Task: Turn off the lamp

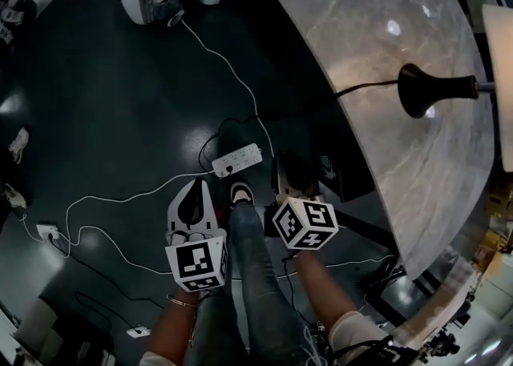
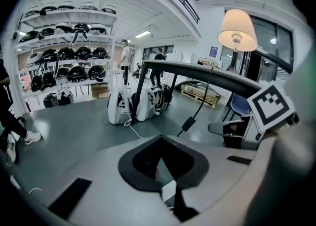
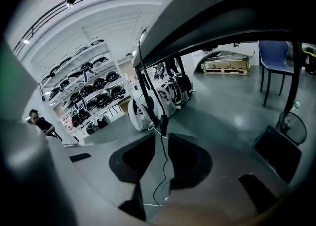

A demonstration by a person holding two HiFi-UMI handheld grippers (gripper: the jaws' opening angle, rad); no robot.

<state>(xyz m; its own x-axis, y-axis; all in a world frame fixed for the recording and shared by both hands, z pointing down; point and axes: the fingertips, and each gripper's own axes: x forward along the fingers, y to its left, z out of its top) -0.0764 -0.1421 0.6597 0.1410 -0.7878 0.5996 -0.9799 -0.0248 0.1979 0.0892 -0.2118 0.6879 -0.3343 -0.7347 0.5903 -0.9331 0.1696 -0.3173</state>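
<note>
right claw (image 3: pixel 159 138) near table edge (image 1: pixel 375 156)

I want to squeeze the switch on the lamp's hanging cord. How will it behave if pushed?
The switch hangs free on a thin cord below the table edge, so it will probably swing away from a one-sided push. It looks small and light, and the floppy cord likely offers little resistance.

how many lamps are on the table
1. The lamp stands on the marble table, at the right of the head view; parts of the table are out of frame.
</note>
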